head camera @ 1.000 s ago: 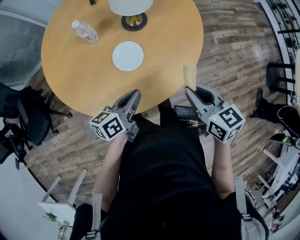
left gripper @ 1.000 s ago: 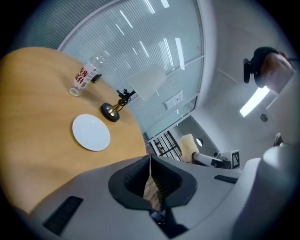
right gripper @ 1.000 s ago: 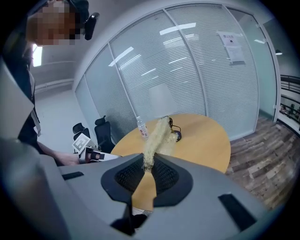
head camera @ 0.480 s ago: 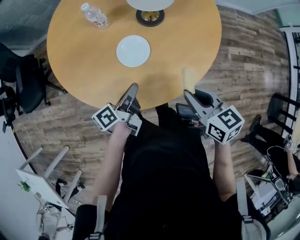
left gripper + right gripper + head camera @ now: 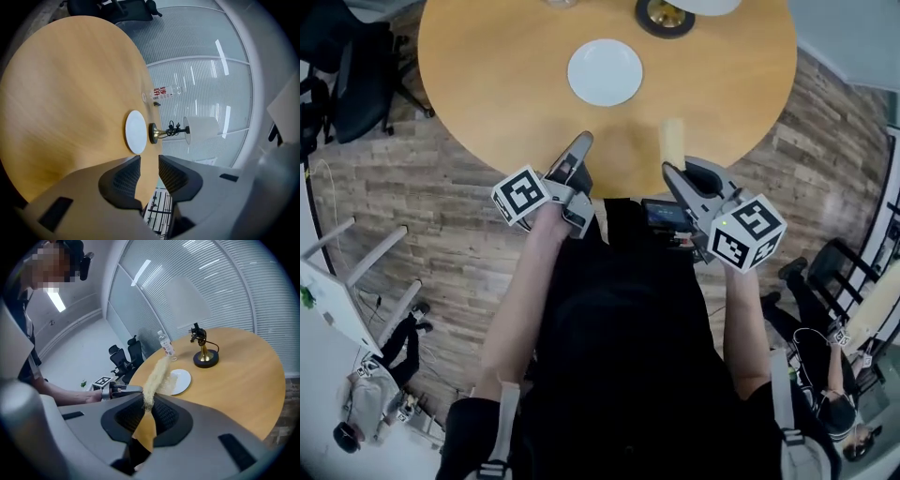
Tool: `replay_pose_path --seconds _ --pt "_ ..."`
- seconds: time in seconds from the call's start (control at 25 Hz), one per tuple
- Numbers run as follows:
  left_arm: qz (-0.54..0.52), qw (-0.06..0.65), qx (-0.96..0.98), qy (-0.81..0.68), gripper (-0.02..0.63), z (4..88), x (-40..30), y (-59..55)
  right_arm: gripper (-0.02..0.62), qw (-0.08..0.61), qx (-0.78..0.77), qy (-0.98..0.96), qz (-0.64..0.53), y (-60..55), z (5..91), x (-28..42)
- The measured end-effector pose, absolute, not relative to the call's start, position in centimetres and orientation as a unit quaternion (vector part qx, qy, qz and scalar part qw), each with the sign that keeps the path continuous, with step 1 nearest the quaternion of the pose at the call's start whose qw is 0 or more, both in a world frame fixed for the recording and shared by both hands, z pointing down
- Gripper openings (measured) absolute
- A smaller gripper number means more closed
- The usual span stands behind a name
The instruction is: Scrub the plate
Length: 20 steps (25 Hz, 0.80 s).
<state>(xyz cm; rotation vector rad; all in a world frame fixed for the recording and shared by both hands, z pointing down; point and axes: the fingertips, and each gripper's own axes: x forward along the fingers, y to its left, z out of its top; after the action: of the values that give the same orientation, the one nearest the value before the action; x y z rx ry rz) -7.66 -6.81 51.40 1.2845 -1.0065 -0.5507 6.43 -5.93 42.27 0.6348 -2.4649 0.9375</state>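
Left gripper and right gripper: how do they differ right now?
The left gripper has its jaws apart, having just been opening, with nothing between them; the right gripper is shut on a yellow scrub pad. The left gripper is rolled sideways, so the table looks tipped in its view; the right gripper sits level. Both point toward the white plate, and neither reaches it.

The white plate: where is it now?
In the head view, the white plate lies on the round table, near and left of the lamp base.
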Motion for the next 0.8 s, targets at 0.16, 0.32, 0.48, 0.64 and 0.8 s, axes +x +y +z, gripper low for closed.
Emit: replay_pose_path --seconds 0.16,0.32,0.48,0.64,0.8 --pt "-0.247 0.657 0.545 -0.458 0.146 53.3 -8.5 -7.9 0.046 0.222 0.22 -0.889 0.336 -6.1 42.5 5.3" --pt "-0.242 0.661 0.534 -0.468 0.167 55.2 -9.1 -9.4 0.046 0.223 0.227 -0.886 0.337 -6.2 42.3 5.1" --pt "-0.244 0.665 0.519 -0.479 0.18 56.5 -9.4 -11.4 0.046 0.224 0.234 -0.883 0.339 -6.3 42.3 5.6" --pt "-0.234 0.67 0.507 -0.488 0.202 57.6 -9.2 -12.7 0.046 0.223 0.247 -0.877 0.347 -6.1 42.4 6.3" --pt "-0.233 0.67 0.501 -0.496 0.206 58.0 -9.2 -13.5 0.046 0.22 0.254 -0.872 0.355 -6.1 42.8 6.4"
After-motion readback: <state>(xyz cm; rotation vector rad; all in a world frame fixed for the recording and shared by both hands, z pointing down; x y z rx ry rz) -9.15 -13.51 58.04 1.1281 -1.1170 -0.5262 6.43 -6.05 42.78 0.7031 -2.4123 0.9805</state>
